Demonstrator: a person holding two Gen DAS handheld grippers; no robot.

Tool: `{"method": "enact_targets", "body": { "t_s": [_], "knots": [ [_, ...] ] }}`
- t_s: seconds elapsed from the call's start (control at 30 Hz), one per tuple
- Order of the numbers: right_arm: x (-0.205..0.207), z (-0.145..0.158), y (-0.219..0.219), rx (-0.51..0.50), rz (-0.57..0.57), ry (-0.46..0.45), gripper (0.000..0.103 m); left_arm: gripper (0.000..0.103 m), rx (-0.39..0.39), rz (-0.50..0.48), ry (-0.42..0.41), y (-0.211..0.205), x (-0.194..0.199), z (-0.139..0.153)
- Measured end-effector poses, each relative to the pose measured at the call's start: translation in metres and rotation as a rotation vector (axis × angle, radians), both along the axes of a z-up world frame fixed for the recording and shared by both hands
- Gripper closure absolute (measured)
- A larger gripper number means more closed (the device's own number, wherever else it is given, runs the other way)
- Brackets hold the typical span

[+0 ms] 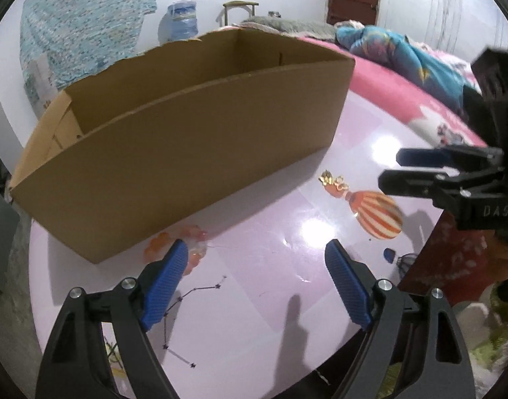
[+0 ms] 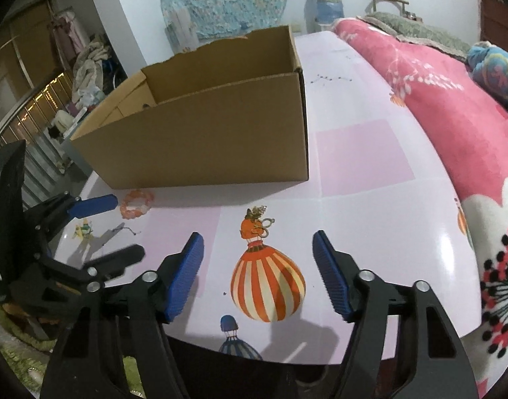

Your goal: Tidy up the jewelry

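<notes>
An open brown cardboard box (image 1: 174, 153) stands on the pink table (image 1: 254, 316); it also shows in the right wrist view (image 2: 214, 133). An orange bead bracelet (image 2: 137, 203) lies by the box's near left corner and sits just past my left gripper's left finger (image 1: 192, 252). Gold earrings (image 2: 258, 221) lie on the balloon print ahead of my right gripper (image 2: 257, 252); they also show in the left wrist view (image 1: 333, 181). My left gripper (image 1: 257, 259) is open and empty. My right gripper is open and empty.
A pink floral blanket (image 2: 453, 126) covers a bed along the table's right side. The table's near edge (image 2: 287, 355) runs just under my right gripper. Clothes and a railing (image 2: 38, 106) stand at the far left. The table bears printed balloons and star patterns.
</notes>
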State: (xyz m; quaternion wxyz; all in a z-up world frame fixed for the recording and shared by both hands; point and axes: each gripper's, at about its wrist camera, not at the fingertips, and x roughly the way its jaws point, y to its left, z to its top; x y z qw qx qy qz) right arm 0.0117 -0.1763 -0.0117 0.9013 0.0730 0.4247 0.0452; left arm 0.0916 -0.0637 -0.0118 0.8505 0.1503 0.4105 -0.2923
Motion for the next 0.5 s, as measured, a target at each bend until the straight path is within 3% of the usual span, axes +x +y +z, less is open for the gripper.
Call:
{"method": "enact_targets", "body": {
  "t_s": [0.27, 0.5],
  "knots": [
    [0.006, -0.012, 0.003, 0.003, -0.002, 0.017, 0.064, 0.019, 0.09, -0.045, 0.002, -0.024, 0.001, -0.02],
    [0.014, -0.018, 0.009, -0.001, -0.017, 0.022, 0.073, 0.018, 0.106, -0.057, -0.001, -0.032, 0.003, -0.025]
  ]
}}
